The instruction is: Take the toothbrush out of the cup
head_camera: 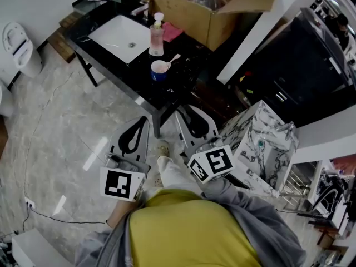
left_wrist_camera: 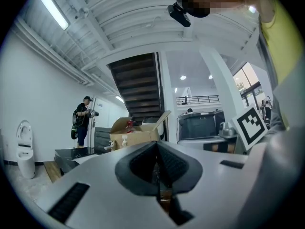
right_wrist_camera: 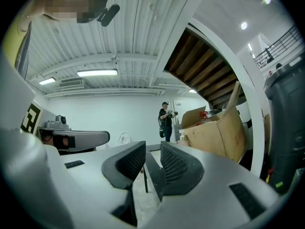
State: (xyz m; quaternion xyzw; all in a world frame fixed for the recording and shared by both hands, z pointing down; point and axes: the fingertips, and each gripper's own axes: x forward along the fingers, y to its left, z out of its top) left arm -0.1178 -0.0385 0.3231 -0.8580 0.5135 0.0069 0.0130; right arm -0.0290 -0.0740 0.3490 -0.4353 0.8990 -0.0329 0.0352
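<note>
A blue cup (head_camera: 159, 71) with a pale inside stands on the black vanity counter (head_camera: 183, 65), and a light toothbrush (head_camera: 173, 59) leans out of it to the right. Both grippers are well short of the counter, held level over the floor and pointing toward it. My left gripper (head_camera: 141, 121) has its tips together and nothing in it; in the left gripper view its pads (left_wrist_camera: 167, 163) meet in a line. My right gripper (head_camera: 191, 114) stands open and empty, with a clear gap between its pads (right_wrist_camera: 178, 165). Neither gripper view shows the cup.
A pink bottle (head_camera: 157, 36) stands just behind the cup, beside the white sink (head_camera: 118, 36). An open cardboard box (head_camera: 194, 13) sits behind the counter. A marble-patterned box (head_camera: 260, 144) is at the right, a toilet (head_camera: 19, 44) at the far left. A person (right_wrist_camera: 166, 120) stands in the distance.
</note>
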